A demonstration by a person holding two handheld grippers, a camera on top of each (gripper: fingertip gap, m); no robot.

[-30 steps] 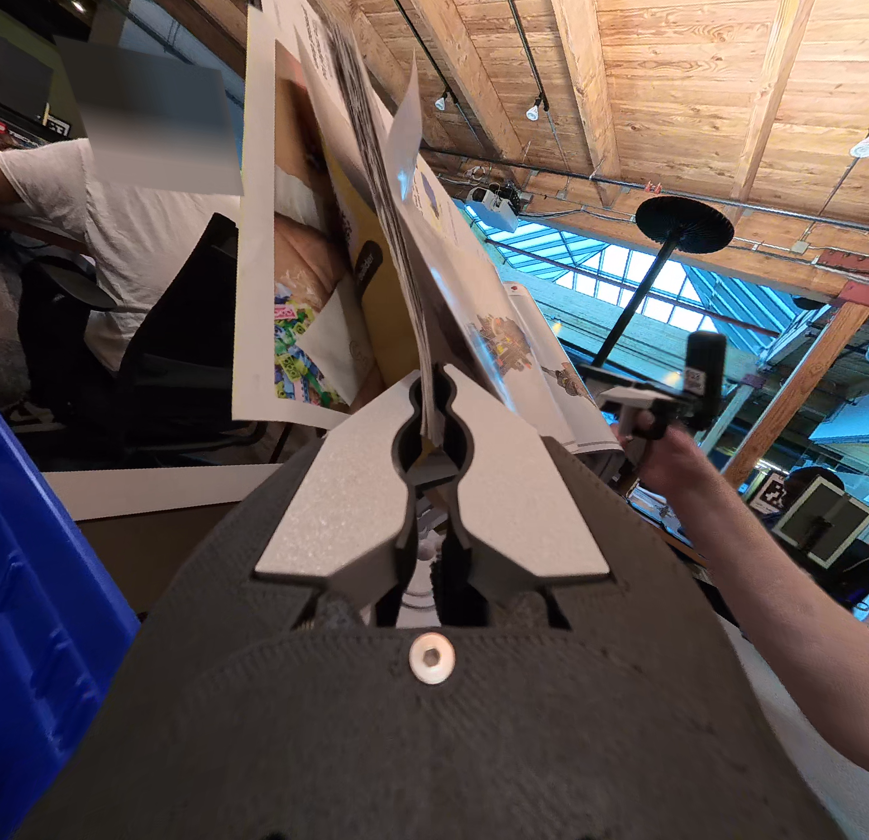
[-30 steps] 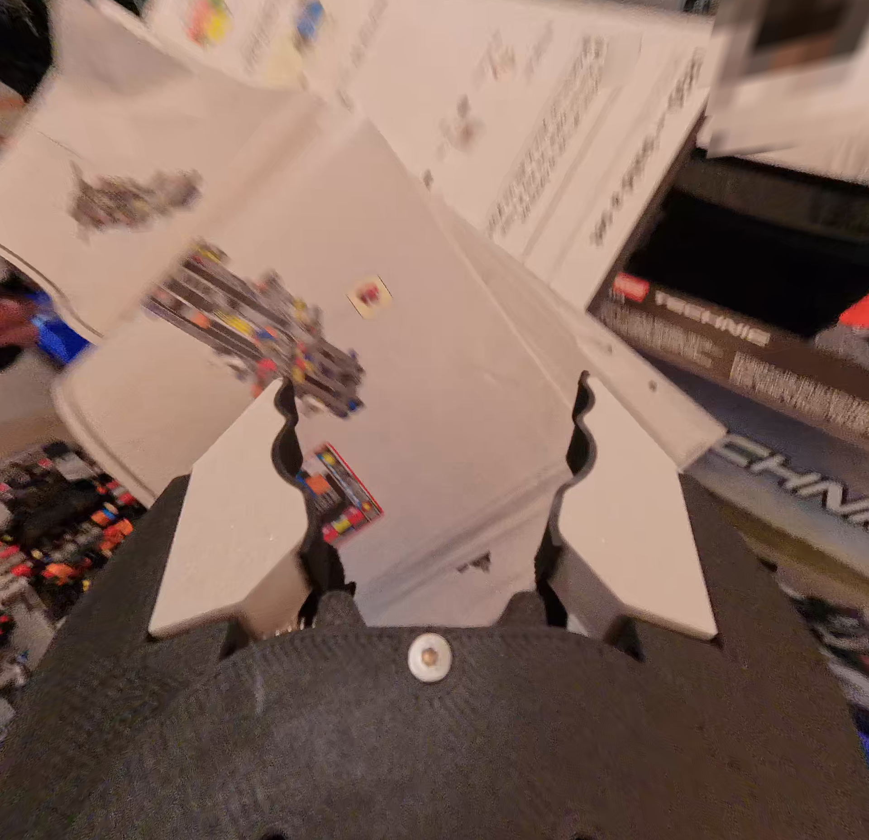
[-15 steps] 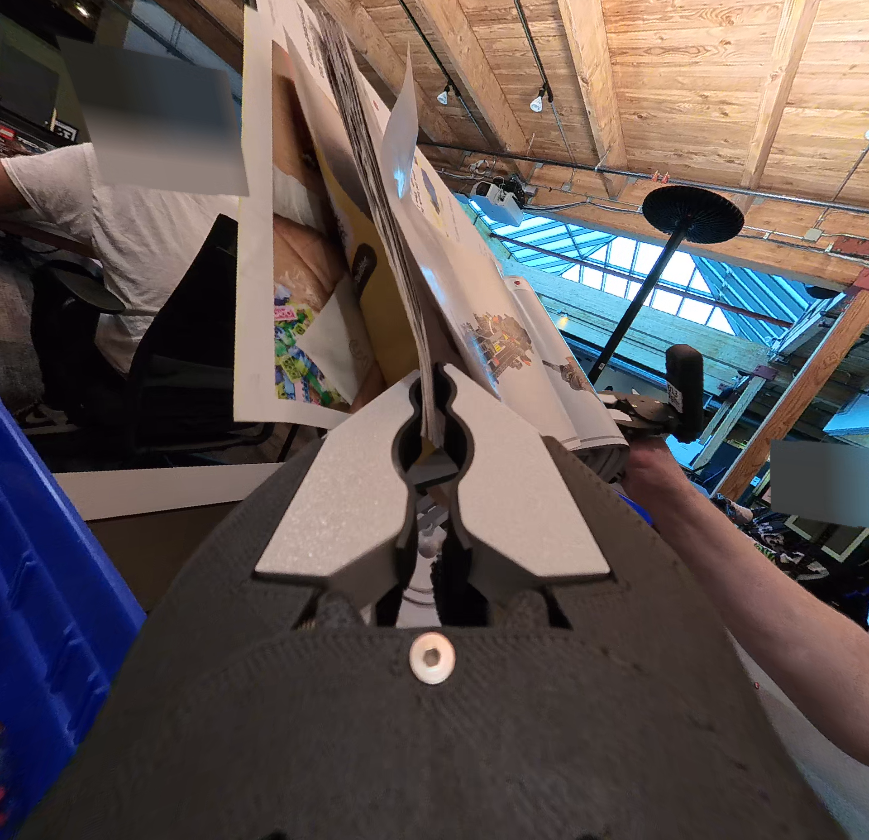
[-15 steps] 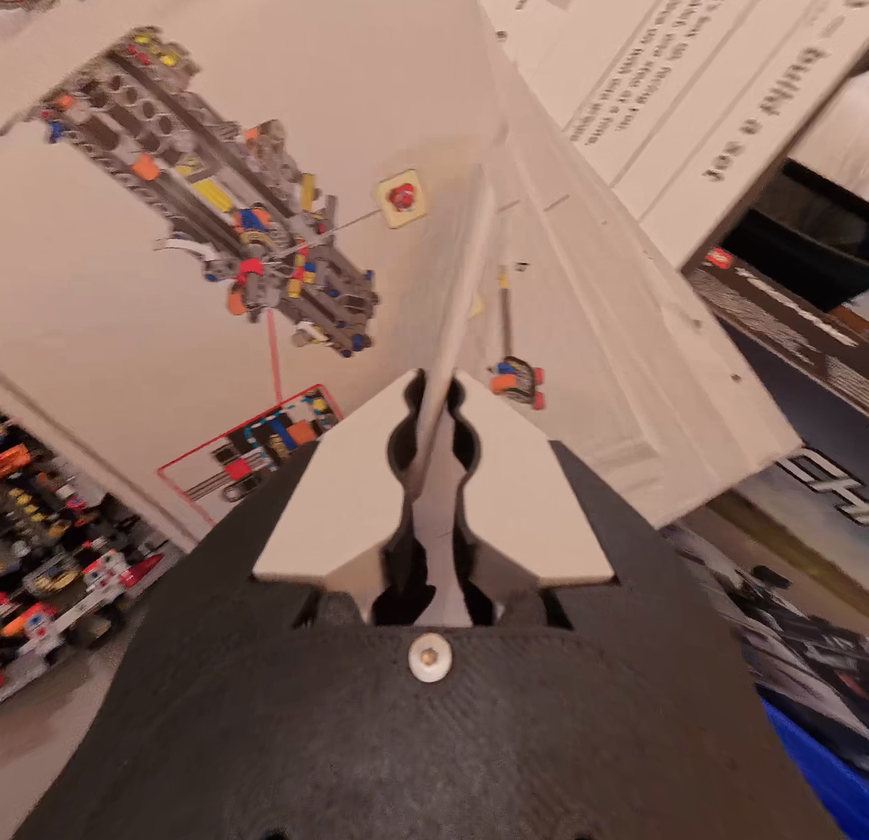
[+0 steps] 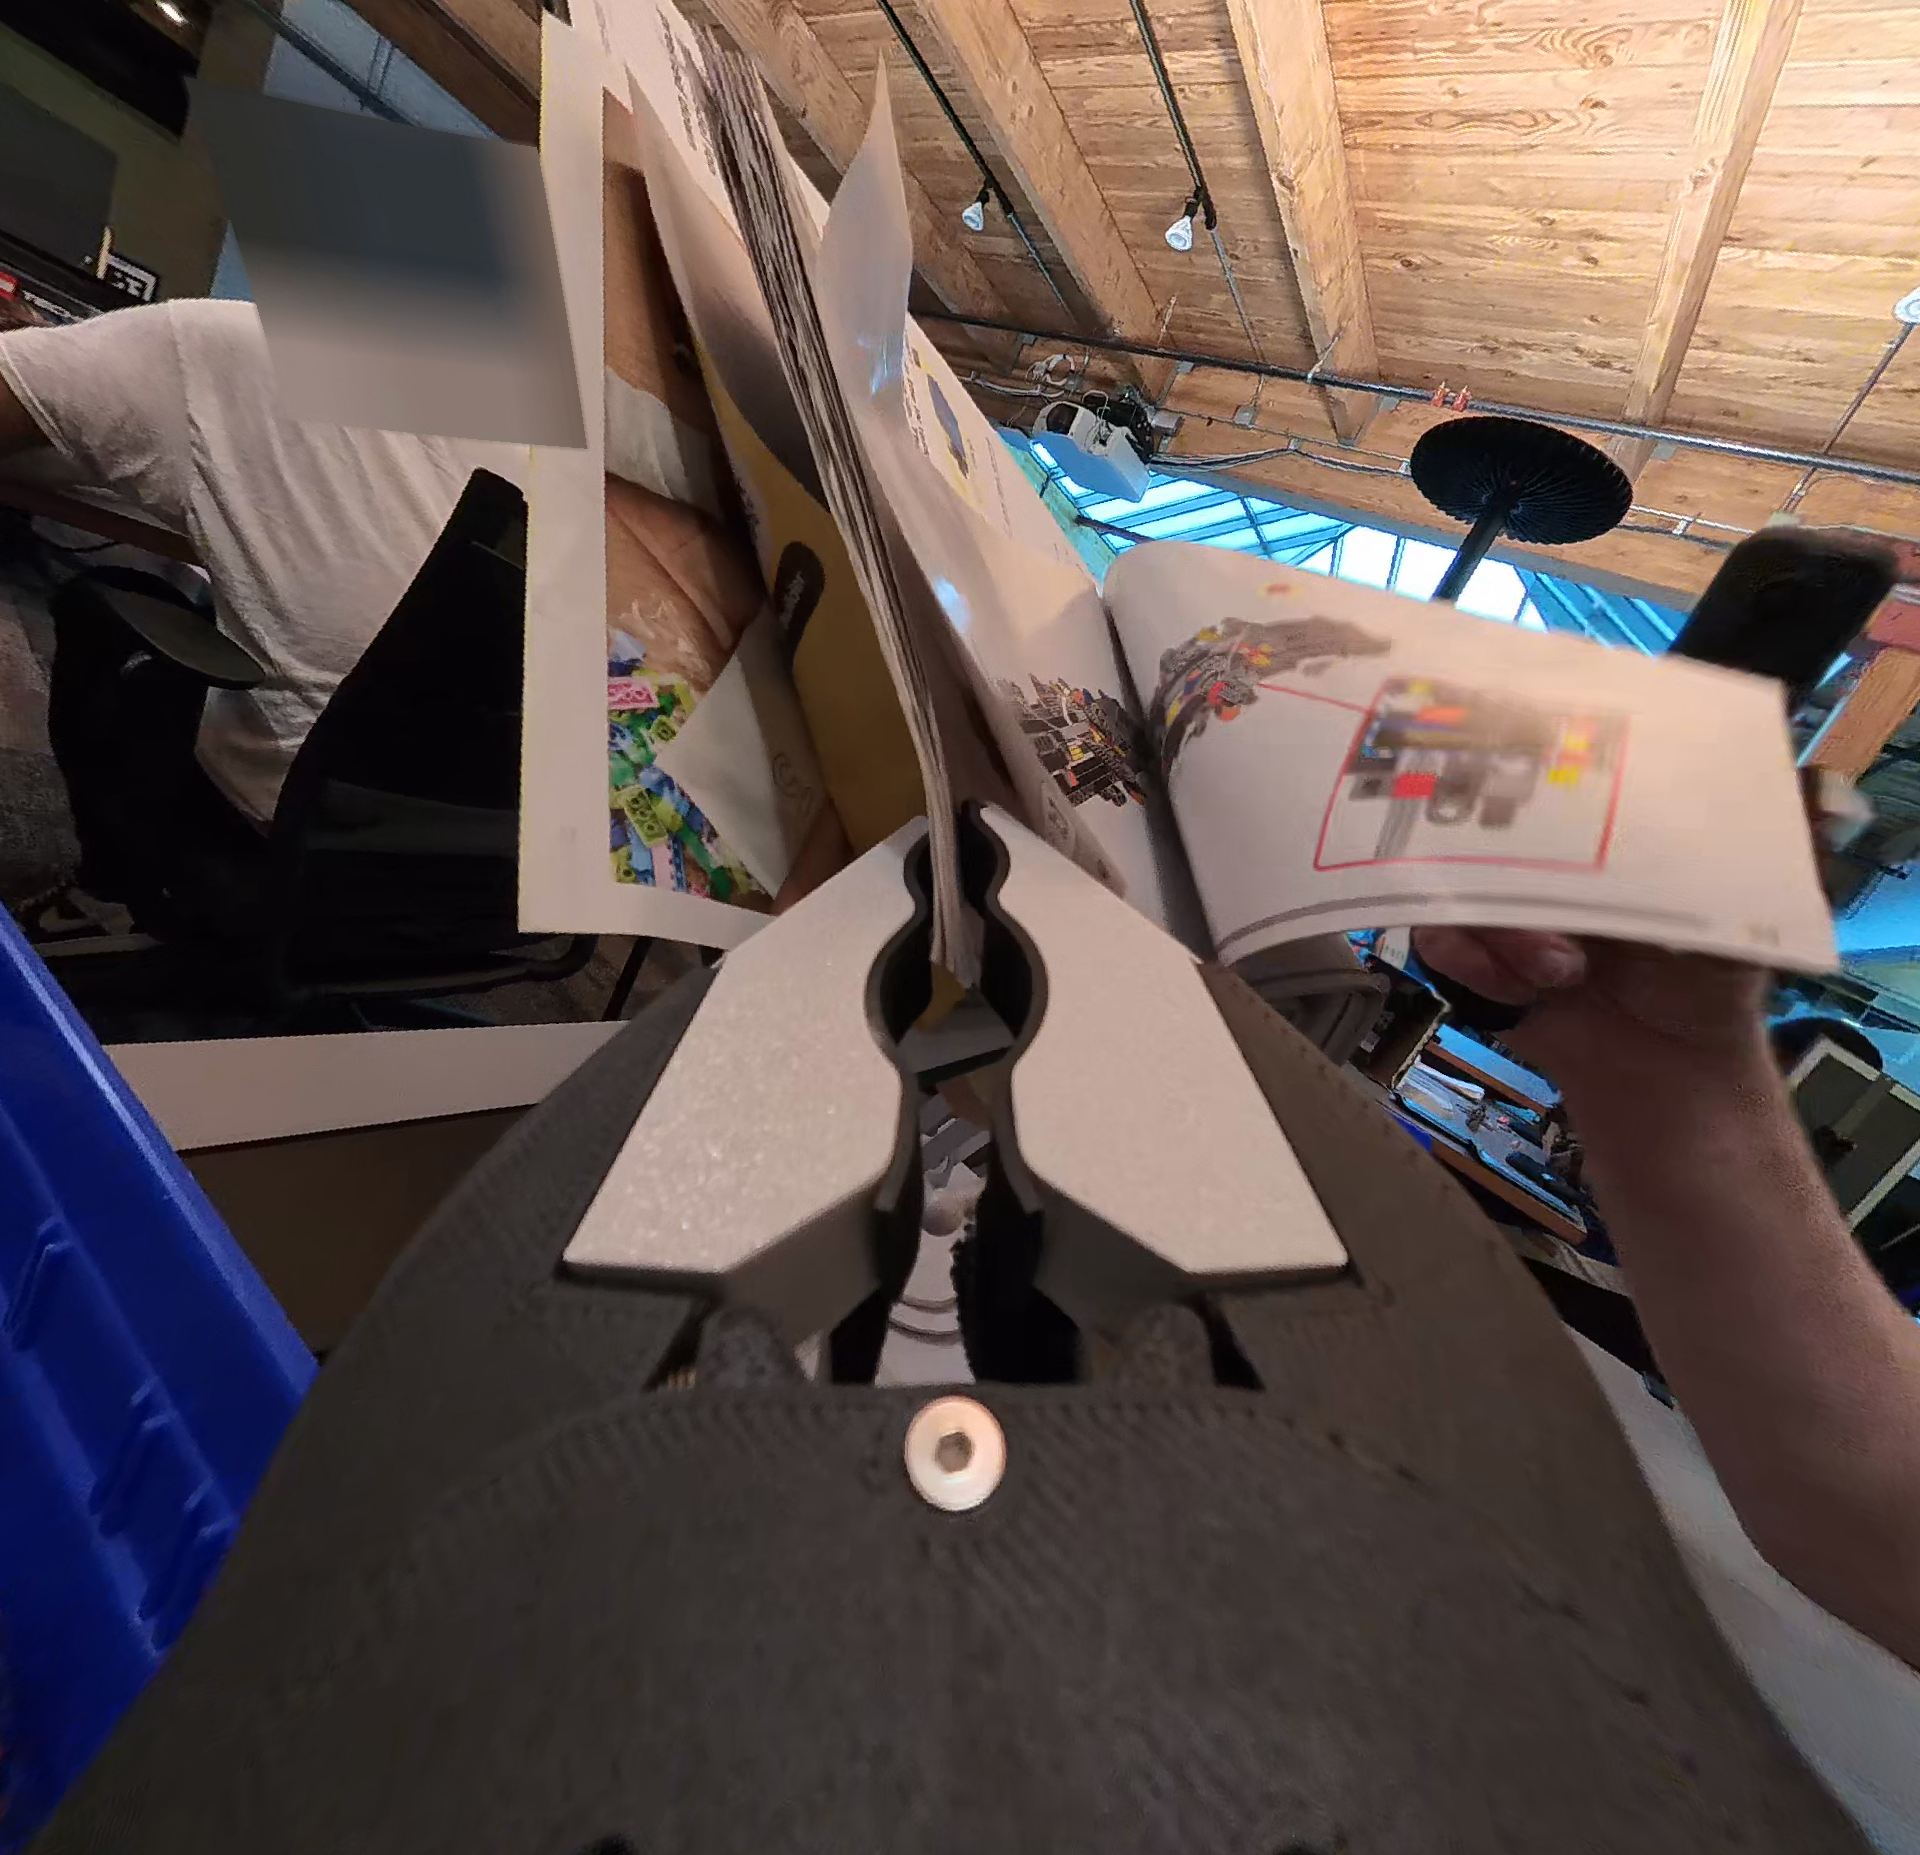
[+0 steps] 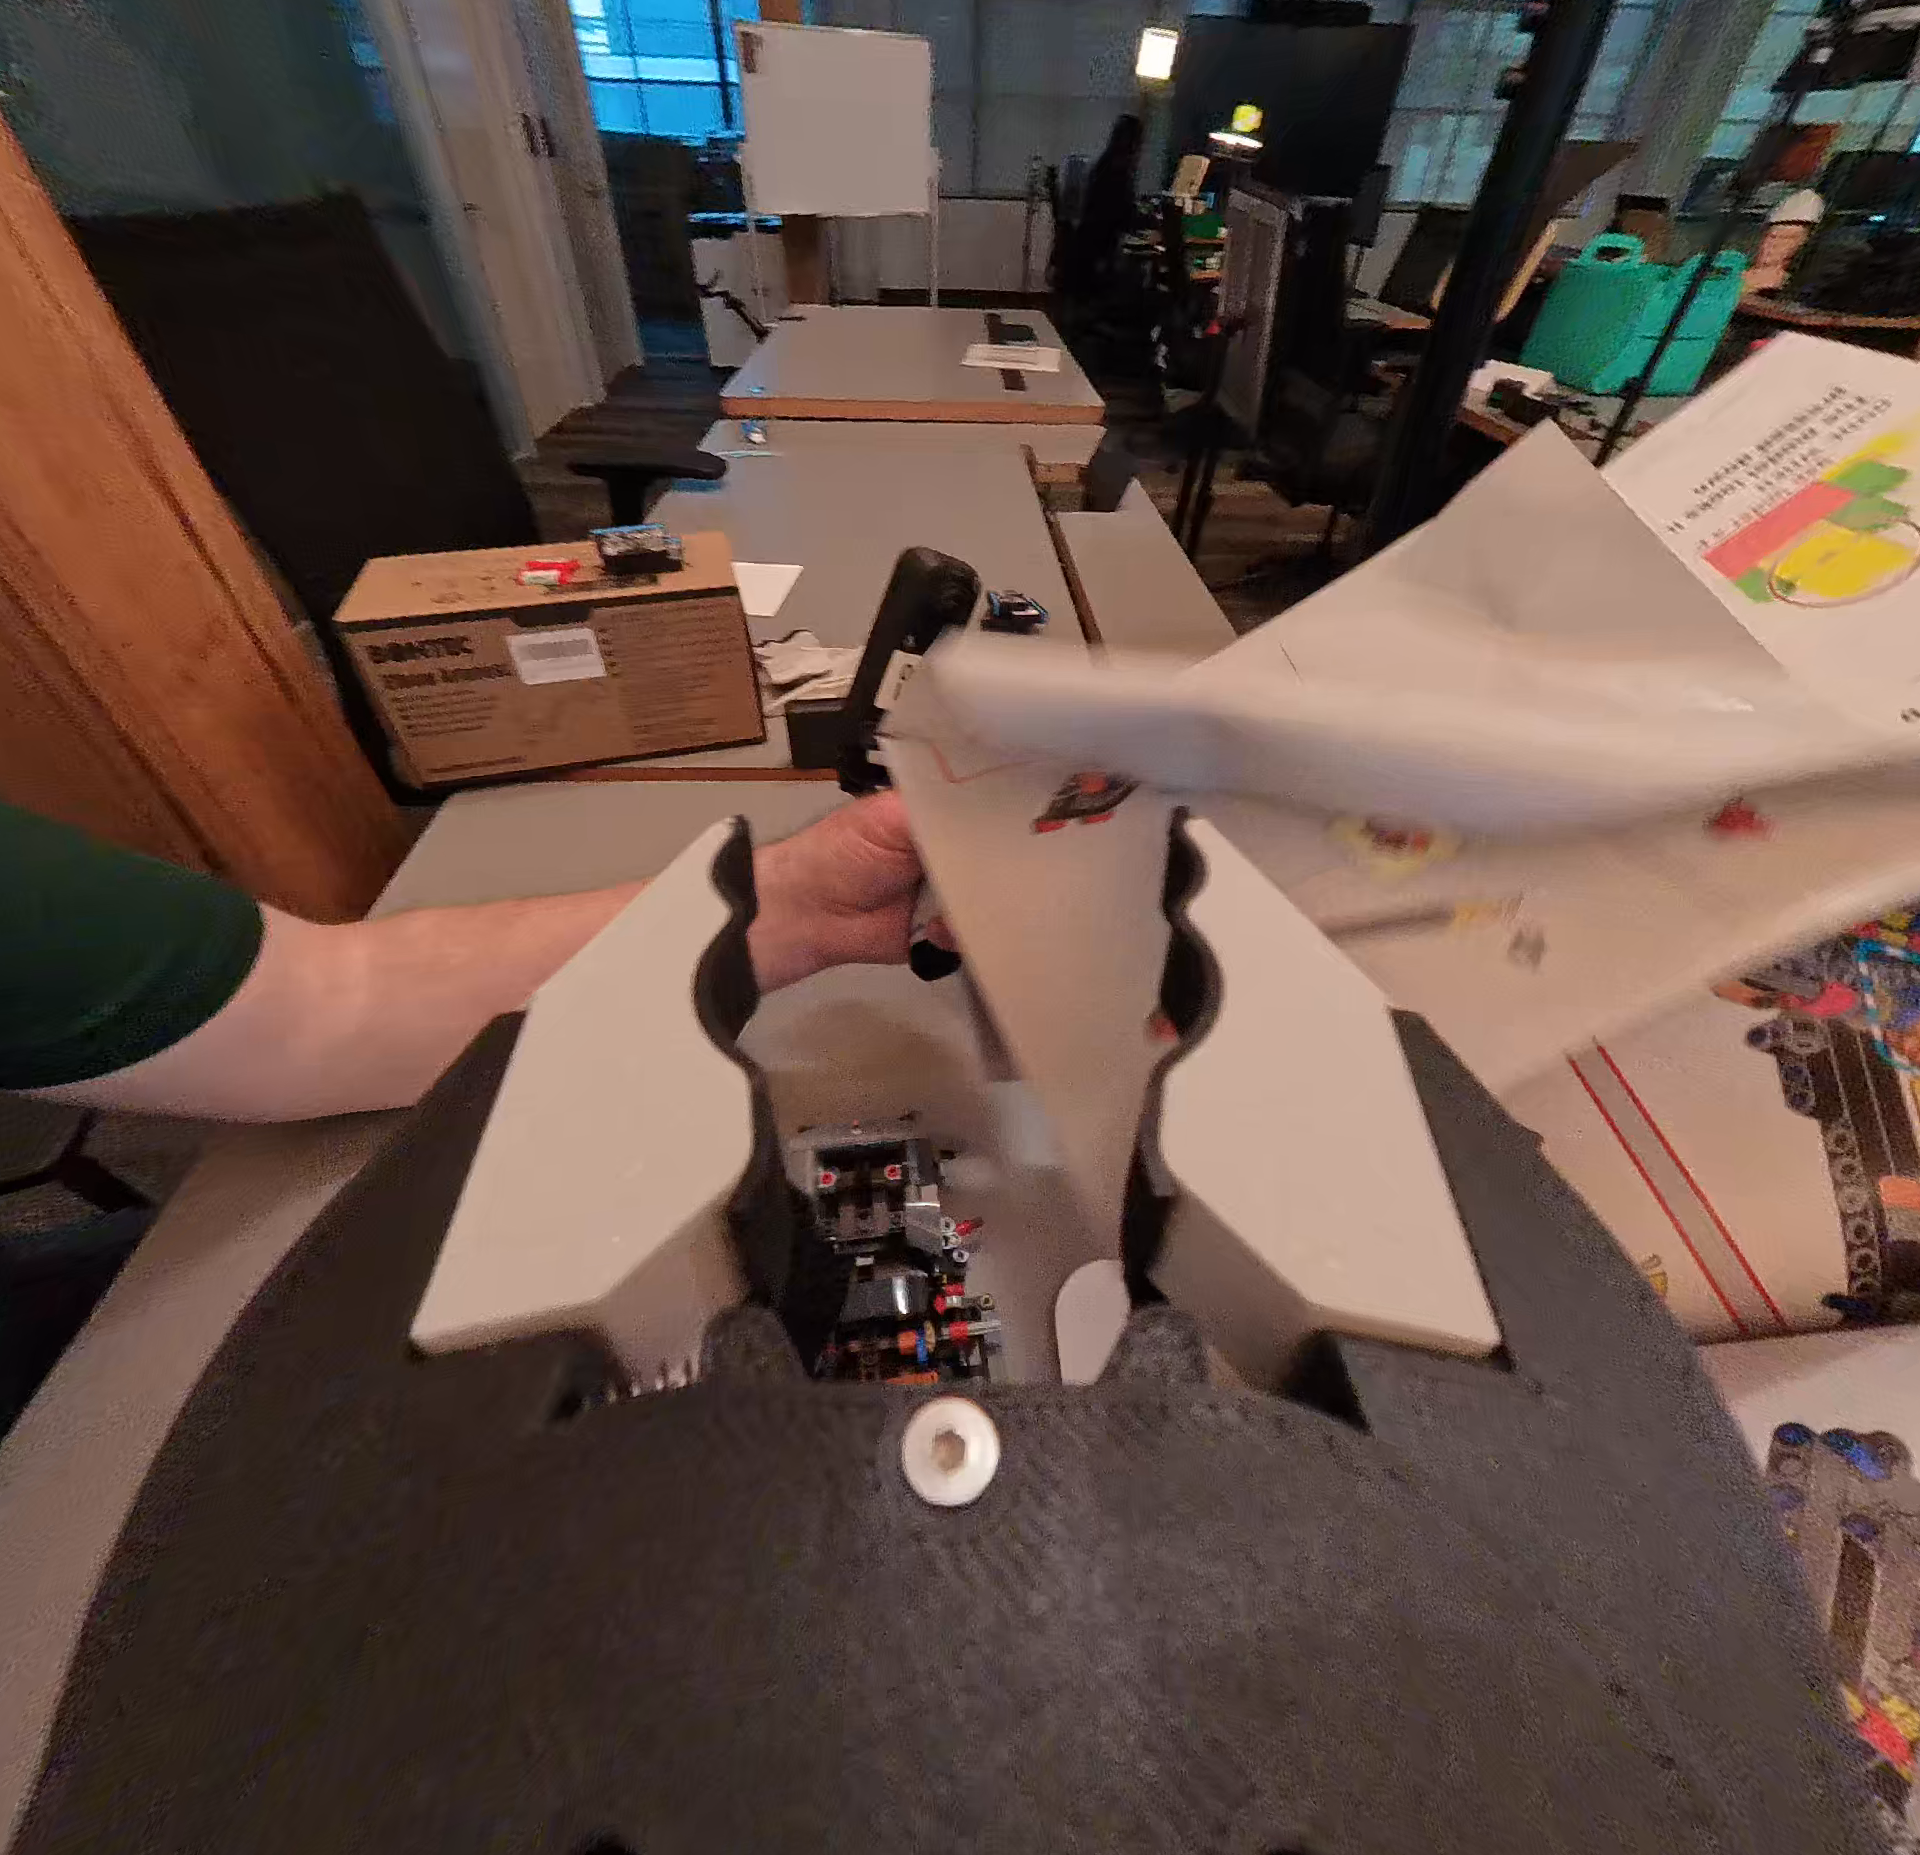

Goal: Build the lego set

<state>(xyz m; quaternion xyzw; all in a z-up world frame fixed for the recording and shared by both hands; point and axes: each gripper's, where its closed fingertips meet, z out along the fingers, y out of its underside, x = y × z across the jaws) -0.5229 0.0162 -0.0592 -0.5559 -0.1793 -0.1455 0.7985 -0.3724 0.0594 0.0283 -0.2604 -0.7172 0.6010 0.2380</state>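
My left gripper [image 5: 958,829] is shut on the lower edge of the thick instruction booklet [image 5: 831,558] and holds it upright in the air. One page [image 5: 1455,766] with build pictures fans out to the right above the person's right hand [image 5: 1590,984]. In the right wrist view my right gripper [image 6: 951,839] is open, its jaws well apart. A loose page [image 6: 1039,932] hangs between them, touching neither firmly. A partly built dark lego model [image 6: 883,1234] lies on the table below the fingers. The left hand [image 6: 842,891] grips the left gripper's black handle [image 6: 904,642].
A blue bin [image 5: 104,1390] stands close at the left. A person in a white shirt [image 5: 260,475] sits on a black chair [image 5: 416,714] behind the booklet. A cardboard box [image 6: 551,652] rests on the grey table [image 6: 862,517]. Loose lego parts [image 6: 1849,1556] lie at the right. One gripper's finger ends stand about 20 cm off the other's.
My right gripper closed on a single page, swung it over to the right, and has now opened and let it go. My left gripper has kept its hold on the booklet.
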